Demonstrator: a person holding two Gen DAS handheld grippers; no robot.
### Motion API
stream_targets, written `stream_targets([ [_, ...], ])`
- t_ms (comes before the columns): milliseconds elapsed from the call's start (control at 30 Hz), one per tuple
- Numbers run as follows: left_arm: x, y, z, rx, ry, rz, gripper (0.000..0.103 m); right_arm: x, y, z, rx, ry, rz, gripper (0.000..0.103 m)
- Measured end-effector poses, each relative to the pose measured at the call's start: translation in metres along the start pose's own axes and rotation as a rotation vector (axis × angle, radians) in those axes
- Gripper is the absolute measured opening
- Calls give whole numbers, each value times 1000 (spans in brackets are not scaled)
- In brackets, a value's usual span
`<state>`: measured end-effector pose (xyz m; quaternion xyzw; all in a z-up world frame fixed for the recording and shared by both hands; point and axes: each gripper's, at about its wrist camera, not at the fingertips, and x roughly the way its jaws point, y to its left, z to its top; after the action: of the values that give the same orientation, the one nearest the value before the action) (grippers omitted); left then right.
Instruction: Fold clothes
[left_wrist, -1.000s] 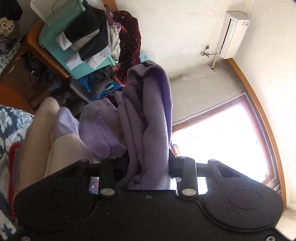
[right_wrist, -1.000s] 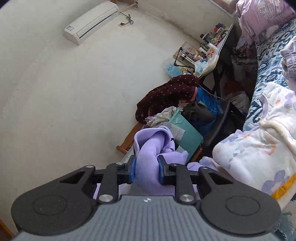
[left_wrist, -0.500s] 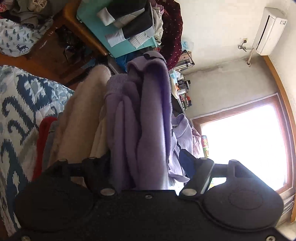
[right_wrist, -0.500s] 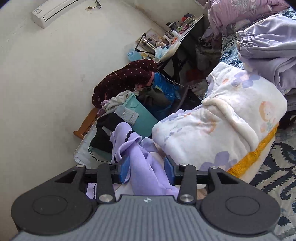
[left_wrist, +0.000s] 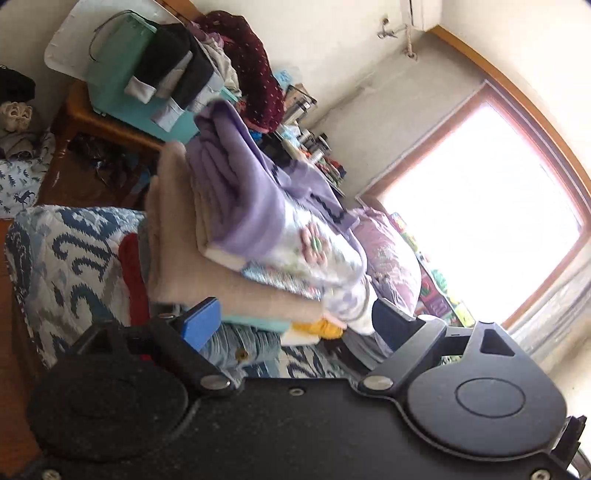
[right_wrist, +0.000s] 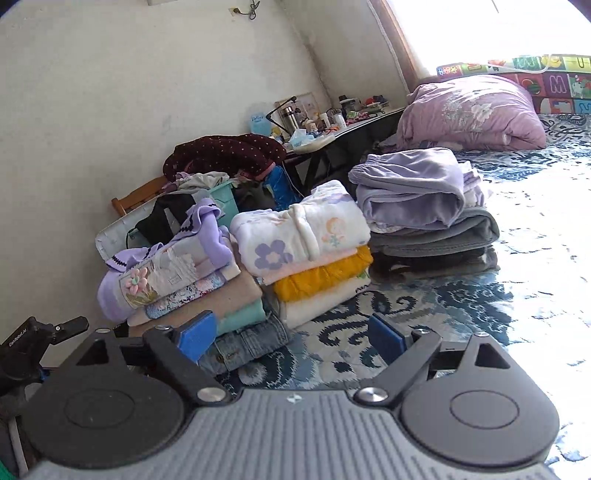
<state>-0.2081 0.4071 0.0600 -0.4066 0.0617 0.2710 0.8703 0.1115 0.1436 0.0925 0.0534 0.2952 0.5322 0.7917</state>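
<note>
Indoors, a bed (right_wrist: 517, 236) spread with a blue-and-white patterned quilt fills the room beneath a bright window (left_wrist: 491, 206), with a folded lilac duvet (right_wrist: 476, 110) resting at its far end. Three stacks of folded clothes stand side by side on the quilt. Farthest along, grey garments carry pale purple trousers (right_wrist: 410, 188); the middle stack (right_wrist: 317, 266) has a white floral fleece above yellow and cream layers; the nearest stack (right_wrist: 207, 299) holds beige, teal and denim pieces. On top of that nearest stack lies the folded lilac sweater (right_wrist: 162, 266), a pink flower patch on its front facing the right wrist camera, and it touches neither gripper. Behind the stacks a wooden chair heaped with loose clothing (right_wrist: 221, 155) stands against the wall beside a cluttered desk (right_wrist: 332, 125). Both tools are released: the left gripper (left_wrist: 295, 325) hangs with jaws spread wide just short of the nearest stack, though motion blur softens that view, while the right gripper (right_wrist: 291, 336) hovers empty and spread above the quilt
</note>
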Motion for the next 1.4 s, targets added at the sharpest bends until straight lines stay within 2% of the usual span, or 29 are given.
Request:
stream_targets([
  [67, 5, -17, -28, 62, 81, -22, 98, -35, -13, -22, 27, -5, -76, 94],
  [167, 17, -51, -75, 170, 205, -57, 100, -85, -32, -52, 96, -13, -180, 102],
  [267, 27, -88, -115, 301, 302, -36, 103, -128, -43, -74, 148, -33, -296, 102],
  [367, 32, -125, -152, 440, 371, -84, 103, -166, -48, -91, 170, -50, -428, 103],
  [500, 21, -179, -195, 629, 389, -137, 103, -201, -48, -103, 187, -56, -560, 103],
  [600, 7, -209, -216, 719, 355, -165, 103, -222, -41, -113, 156, -49, -661, 103],
  [667, 0, -226, -228, 765, 365, -205, 103, -234, -37, -119, 146, -45, -704, 103],
  [800, -16, -249, -244, 791, 360, -243, 103, -252, -32, -128, 149, -53, -760, 103],
  [900, -31, -263, -254, 821, 319, -223, 103, -265, -30, -135, 158, -62, -783, 103],
  [1167, -57, -275, -269, 848, 296, -157, 103, -285, -23, -152, 189, -66, -768, 103],
  [1400, -62, -281, -277, 864, 327, -122, 103, -299, -18, -154, 185, -89, -783, 103],
])
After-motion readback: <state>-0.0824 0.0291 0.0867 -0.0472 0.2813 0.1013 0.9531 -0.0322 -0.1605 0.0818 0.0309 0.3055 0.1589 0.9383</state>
